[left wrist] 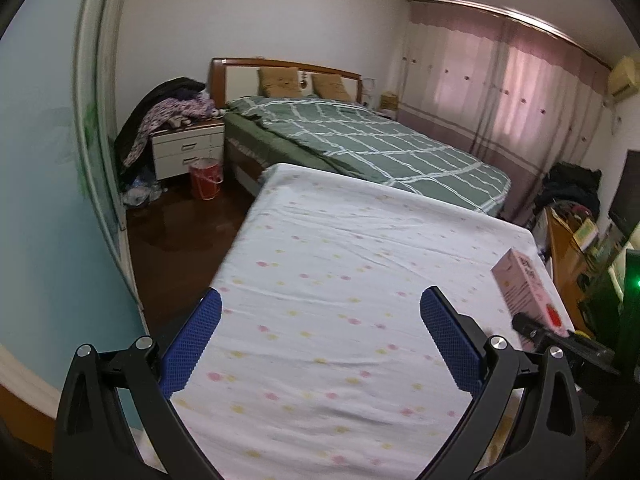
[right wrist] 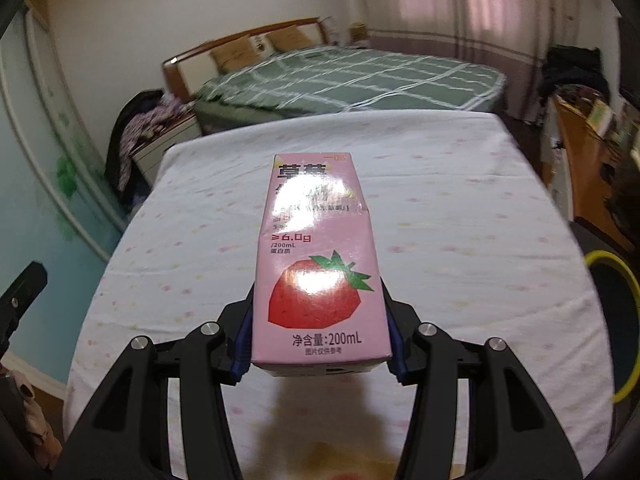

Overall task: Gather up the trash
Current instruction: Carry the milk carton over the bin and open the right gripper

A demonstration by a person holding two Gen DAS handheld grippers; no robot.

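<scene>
A pink strawberry milk carton (right wrist: 316, 256) is clamped between the blue pads of my right gripper (right wrist: 320, 344), held lengthwise above a table covered with a white dotted cloth (right wrist: 460, 240). The carton also shows in the left wrist view (left wrist: 528, 292) at the right edge, with the right gripper's black body under it. My left gripper (left wrist: 320, 312) is open and empty over the same cloth-covered table (left wrist: 340, 260), its blue pads (left wrist: 192, 344) spread wide apart.
A bed with a green checked cover (left wrist: 380, 148) stands beyond the table. A nightstand piled with clothes (left wrist: 184, 148) and a red bucket (left wrist: 206, 178) stand at the far left. A wooden desk with clutter (left wrist: 572, 248) is on the right. A yellow-rimmed dark bin (right wrist: 616, 320) sits right of the table.
</scene>
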